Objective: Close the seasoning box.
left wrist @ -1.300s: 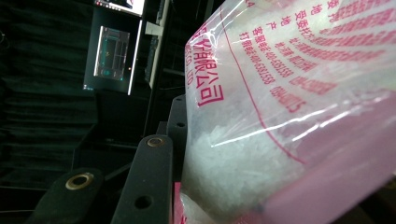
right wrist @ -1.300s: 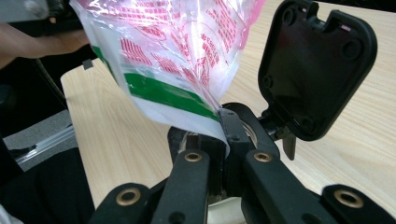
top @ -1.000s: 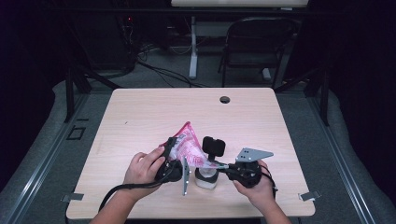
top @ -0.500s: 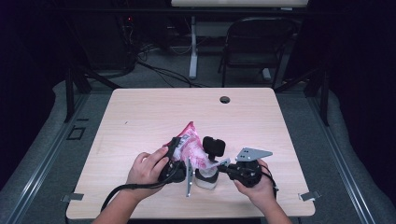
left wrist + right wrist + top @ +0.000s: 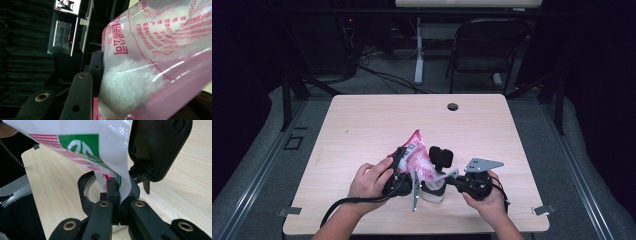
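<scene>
On the bench, near its front edge, a bag stands tilted between the two hands. The left claw grips the bag's left side; the right claw pinches its lower right corner. Directly below that corner sits a jar with its flip lid raised behind it. A round hole lies near the bench's far edge. Beyond the bench stands a chair.

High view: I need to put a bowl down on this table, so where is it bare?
The table is bare across its far half up to the cable hole, and along its left and right edges. It is crowded near the front, around the pink bag, jar and both hands.
</scene>
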A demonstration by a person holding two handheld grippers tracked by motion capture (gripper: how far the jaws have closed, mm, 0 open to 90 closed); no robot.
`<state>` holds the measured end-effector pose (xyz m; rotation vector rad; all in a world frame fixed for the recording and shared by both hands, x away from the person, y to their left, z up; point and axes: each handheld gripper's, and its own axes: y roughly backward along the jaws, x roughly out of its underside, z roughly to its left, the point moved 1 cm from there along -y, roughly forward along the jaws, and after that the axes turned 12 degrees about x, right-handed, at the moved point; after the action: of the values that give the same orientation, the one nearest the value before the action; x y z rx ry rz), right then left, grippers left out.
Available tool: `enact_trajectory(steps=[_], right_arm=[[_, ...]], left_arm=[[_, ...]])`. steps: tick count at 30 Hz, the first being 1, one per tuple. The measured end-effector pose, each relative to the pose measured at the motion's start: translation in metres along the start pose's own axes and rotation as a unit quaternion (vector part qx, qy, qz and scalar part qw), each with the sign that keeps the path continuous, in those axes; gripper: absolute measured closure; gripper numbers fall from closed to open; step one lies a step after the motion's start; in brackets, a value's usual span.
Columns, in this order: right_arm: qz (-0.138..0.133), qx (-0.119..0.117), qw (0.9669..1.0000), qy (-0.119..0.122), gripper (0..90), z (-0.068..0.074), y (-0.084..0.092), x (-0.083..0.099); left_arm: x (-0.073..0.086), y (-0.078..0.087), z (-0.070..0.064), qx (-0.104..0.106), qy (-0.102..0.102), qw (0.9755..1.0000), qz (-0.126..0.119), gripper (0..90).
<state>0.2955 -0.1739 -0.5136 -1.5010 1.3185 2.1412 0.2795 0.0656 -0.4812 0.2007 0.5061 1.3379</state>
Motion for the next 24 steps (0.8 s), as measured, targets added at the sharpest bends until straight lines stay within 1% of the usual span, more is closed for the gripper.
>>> enact_trajectory(steps=[2,12,19,20,21,24], right_arm=[[0.003,0.0,1.0,0.002,90.0,-0.0004,-0.0002,0.0001],[0.006,-0.003,1.0,-0.004,90.0,-0.0012,-0.0018,0.001],[0.006,-0.004,0.9999,-0.01,90.0,-0.0018,-0.0027,0.0013],[0.006,-0.004,0.9999,-0.009,90.0,-0.0019,-0.0027,0.0013],[0.006,-0.003,0.9999,-0.01,90.0,-0.002,-0.0028,0.0013],[0.005,-0.004,0.9999,-0.013,90.0,-0.0023,-0.0031,0.0015]], left_arm=[[0.0,0.0003,-0.0002,0.0,0.0,1.0,0.002,71.3],[-0.0003,0.0003,-0.0001,-0.004,0.0,1.0,-0.003,71.3],[-0.0009,0.0012,0.0007,-0.002,-0.001,1.0,0.0,71.3],[-0.0009,0.001,0.0003,0.0,0.001,1.0,-0.002,71.3],[-0.0013,0.0011,0.0008,-0.003,-0.001,1.0,-0.004,71.3],[-0.002,0.0014,0.0012,-0.004,-0.001,1.0,-0.004,71.3]])
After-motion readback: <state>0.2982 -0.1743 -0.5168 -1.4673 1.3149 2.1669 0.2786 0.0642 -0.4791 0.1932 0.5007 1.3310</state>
